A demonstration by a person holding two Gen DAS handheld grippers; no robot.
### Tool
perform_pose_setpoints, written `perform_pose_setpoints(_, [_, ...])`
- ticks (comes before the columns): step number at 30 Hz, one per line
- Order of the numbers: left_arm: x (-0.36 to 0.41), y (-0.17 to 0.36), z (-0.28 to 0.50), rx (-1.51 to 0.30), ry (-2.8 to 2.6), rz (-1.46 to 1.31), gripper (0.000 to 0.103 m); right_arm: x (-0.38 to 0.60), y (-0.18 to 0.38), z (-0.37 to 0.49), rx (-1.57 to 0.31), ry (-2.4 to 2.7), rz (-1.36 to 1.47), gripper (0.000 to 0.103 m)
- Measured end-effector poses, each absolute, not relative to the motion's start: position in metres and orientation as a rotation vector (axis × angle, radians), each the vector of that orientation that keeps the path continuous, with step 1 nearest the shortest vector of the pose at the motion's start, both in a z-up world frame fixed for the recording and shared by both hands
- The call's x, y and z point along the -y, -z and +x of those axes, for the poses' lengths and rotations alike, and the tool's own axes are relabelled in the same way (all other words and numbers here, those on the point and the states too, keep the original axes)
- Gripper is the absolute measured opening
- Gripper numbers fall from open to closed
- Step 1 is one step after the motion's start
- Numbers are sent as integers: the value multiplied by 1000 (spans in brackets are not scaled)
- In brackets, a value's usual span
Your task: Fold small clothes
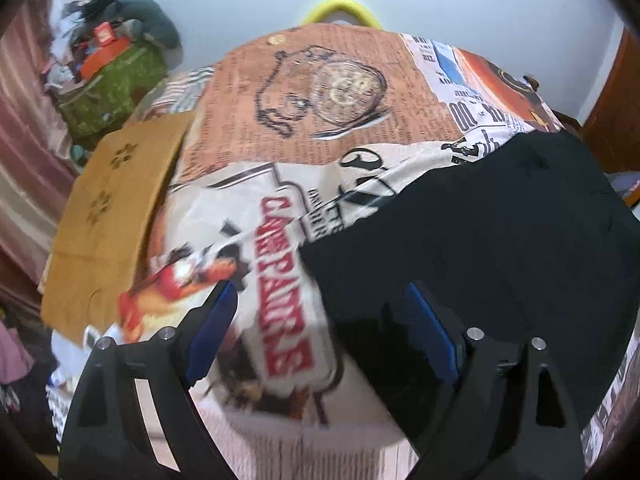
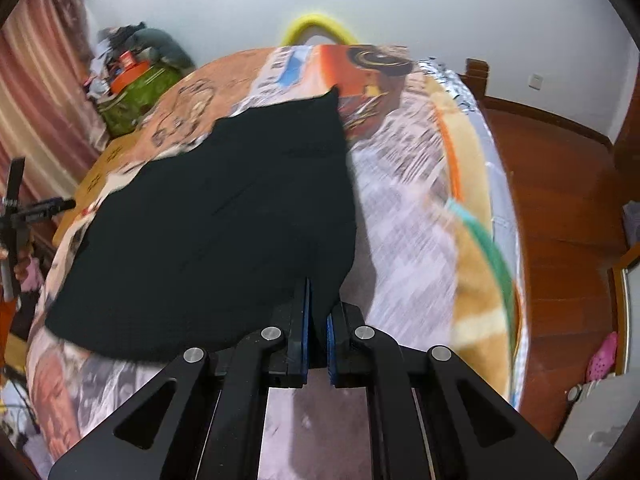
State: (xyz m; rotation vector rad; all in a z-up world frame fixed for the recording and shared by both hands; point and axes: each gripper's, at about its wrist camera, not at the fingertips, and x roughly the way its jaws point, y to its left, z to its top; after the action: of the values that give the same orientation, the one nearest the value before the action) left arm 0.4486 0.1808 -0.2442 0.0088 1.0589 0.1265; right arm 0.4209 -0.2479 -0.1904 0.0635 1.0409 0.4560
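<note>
**Black garment pinched at its near edge on the printed bedspread**

The black garment (image 2: 216, 208) lies spread flat on a bed, dark and without visible detail; its far corner tapers to a point toward the head of the bed, and its near right edge narrows toward the right gripper (image 2: 318, 312). That gripper's jaws are pressed nearly together, the blue pads (image 2: 305, 320) clamping a fold of the black cloth between them; the pinched bit rises slightly off the cover. The left gripper (image 1: 320, 320) stands wide apart with nothing between its jaws; its right finger hangs over the garment's left portion, its left finger over the bare cover, and neither blue pad presses on the cloth, so far as the blurred view shows.

Under the garment is a bedspread (image 1: 288, 120) printed like old newspaper, with a pocket watch drawing and red lettering; a flat piece of brown cardboard (image 1: 116, 216) lies on its left side, apart from the garment. Beyond the bed's far left corner sits a green bag (image 1: 112, 92) heaped with clutter; a yellow curved object (image 1: 340, 4) peeks over the far edge; a striped pink curtain (image 2: 36, 80) hangs left, and a reddish wooden floor (image 2: 560, 208) runs along the right.
</note>
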Motion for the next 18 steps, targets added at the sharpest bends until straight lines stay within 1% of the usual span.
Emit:
perform_pose_setpoints(8, [-169,292,509,-1141,32,1,86,268,193,460,-1017,-371,88,6])
perform_pose_setpoints(11, [-156,310,520,-1176,85,56,87,270,193,463,-1006,-339,80,13])
perform_pose_setpoints(13, [-151,314,524,-1170,105,47,87,270,193,458,-995,-303,57,22])
perform_pose_setpoints(14, [-150,315,525,-1167,116,29,87,271,193,455,-993,-295,54,25])
perform_pose_setpoints(15, [-150,315,526,-1170,136,-4,85,273,193,454,-991,-290,59,31])
perform_pose_setpoints(16, [-151,317,527,-1173,153,-44,76,274,193,451,-988,-282,65,36])
perform_pose_setpoints(17, [-152,319,527,-1176,172,-90,70,275,192,450,-985,-280,68,38])
perform_pose_setpoints(18, [-153,320,526,-1178,190,-141,60,274,191,446,-980,-283,69,39])
